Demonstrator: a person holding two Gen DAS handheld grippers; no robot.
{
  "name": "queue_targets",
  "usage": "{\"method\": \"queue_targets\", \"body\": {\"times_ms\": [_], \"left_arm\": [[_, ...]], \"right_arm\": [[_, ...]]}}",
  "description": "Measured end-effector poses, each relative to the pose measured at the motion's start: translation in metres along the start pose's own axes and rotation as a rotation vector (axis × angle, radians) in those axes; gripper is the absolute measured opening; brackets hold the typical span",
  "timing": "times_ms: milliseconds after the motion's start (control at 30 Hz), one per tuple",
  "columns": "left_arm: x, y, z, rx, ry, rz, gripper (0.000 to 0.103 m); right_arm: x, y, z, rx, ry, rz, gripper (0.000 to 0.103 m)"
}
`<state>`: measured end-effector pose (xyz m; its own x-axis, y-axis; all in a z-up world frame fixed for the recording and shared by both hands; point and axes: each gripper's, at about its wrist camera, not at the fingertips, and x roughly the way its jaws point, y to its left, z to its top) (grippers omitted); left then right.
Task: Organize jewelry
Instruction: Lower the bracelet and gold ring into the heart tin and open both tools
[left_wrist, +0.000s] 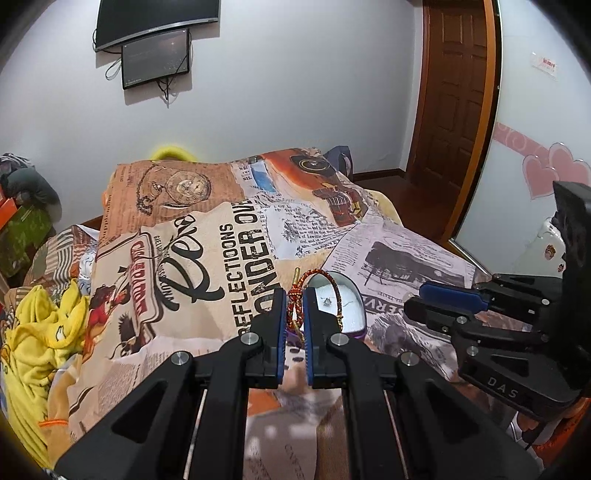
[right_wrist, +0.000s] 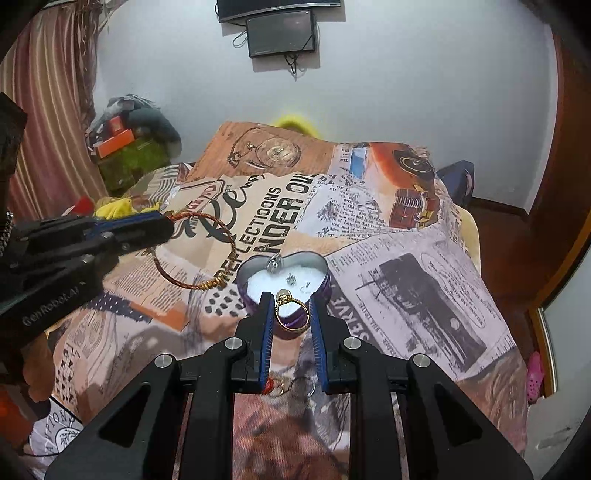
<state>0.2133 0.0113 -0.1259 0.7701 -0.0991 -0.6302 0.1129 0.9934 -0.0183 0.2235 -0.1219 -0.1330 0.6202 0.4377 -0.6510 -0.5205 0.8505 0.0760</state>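
My left gripper (left_wrist: 294, 301) is shut on a red-and-gold woven bangle (left_wrist: 295, 310); in the right wrist view the left gripper (right_wrist: 162, 225) holds the bangle (right_wrist: 207, 284) hanging above the bedspread. My right gripper (right_wrist: 291, 301) is shut on a gold ring (right_wrist: 292, 314) with a pale stone, just over the near edge of the heart-shaped purple tin (right_wrist: 325, 280). The tin (left_wrist: 360, 323) has a white lining and holds small silver pieces (right_wrist: 274, 263). The right gripper (left_wrist: 417, 304) shows at the right of the left wrist view.
A printed newspaper-pattern bedspread (right_wrist: 406, 258) covers the bed. More small jewelry (right_wrist: 280, 387) lies under the right gripper. Yellow cloth (left_wrist: 40, 332) is at the left, clutter and boxes (right_wrist: 122, 147) by the curtain, a door (left_wrist: 454, 92) at the right.
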Motion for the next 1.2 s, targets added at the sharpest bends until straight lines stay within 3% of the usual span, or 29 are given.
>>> {"method": "queue_targets", "body": {"times_ms": [600, 1200], "left_arm": [[0.076, 0.02, -0.004, -0.063, 0.129, -0.052, 0.007], [0.092, 0.012, -0.005, -0.022, 0.162, -0.053, 0.007]], "right_arm": [[0.052, -0.005, 0.007, 0.0, 0.07, 0.05, 0.017], [0.079, -0.003, 0.01, -0.013, 0.132, 0.067, 0.017]]}}
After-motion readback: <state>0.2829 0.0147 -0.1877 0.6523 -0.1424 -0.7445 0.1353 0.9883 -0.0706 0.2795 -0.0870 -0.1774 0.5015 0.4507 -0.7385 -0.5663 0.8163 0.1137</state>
